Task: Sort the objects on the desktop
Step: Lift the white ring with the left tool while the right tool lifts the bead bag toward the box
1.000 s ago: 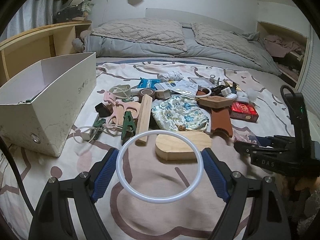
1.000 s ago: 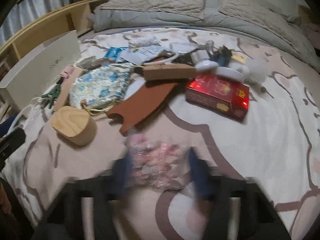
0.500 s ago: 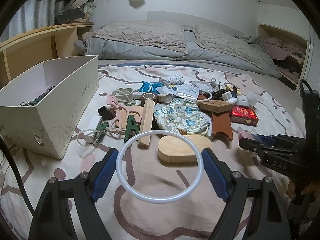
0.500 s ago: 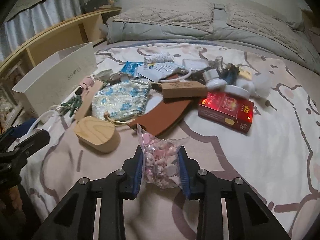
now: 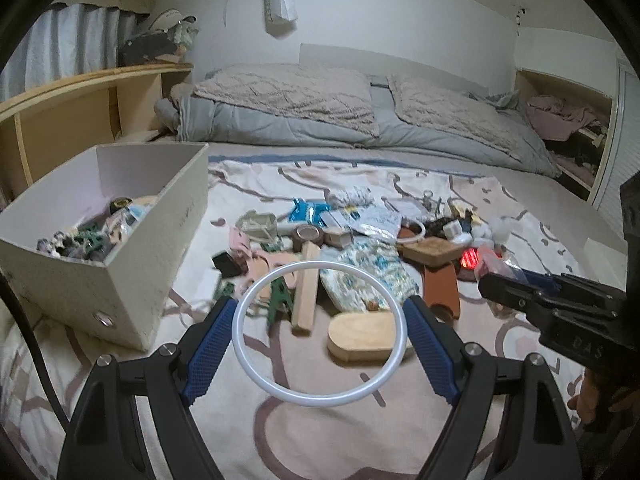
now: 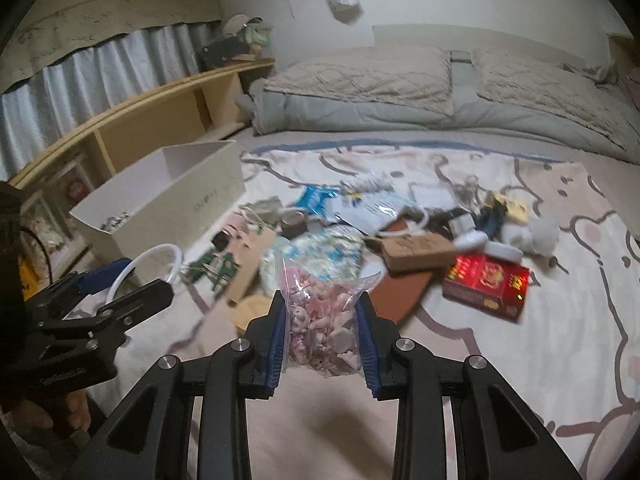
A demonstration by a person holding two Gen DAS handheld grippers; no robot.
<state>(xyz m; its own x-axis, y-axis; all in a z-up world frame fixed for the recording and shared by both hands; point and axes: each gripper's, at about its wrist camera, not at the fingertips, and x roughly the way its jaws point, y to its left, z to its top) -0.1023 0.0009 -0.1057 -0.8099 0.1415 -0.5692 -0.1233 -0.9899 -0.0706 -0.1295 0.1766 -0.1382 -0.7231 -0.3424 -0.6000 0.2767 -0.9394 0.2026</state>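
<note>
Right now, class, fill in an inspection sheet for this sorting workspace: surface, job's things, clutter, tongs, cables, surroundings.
Surface: patterned blanket spread on a bed.
Job's things: white box at left, already holding small items; white ring; bag of pink bits.
Clutter: pile beyond the tongs, with floral pouch, wooden block, red box, green clips.
Tongs: left tongs grip the ring by its sides; right tongs are shut on the bag, lifted off the blanket.
Cables: black cable at left edge.
Surroundings: pillows, wooden shelf, curtain.
</note>
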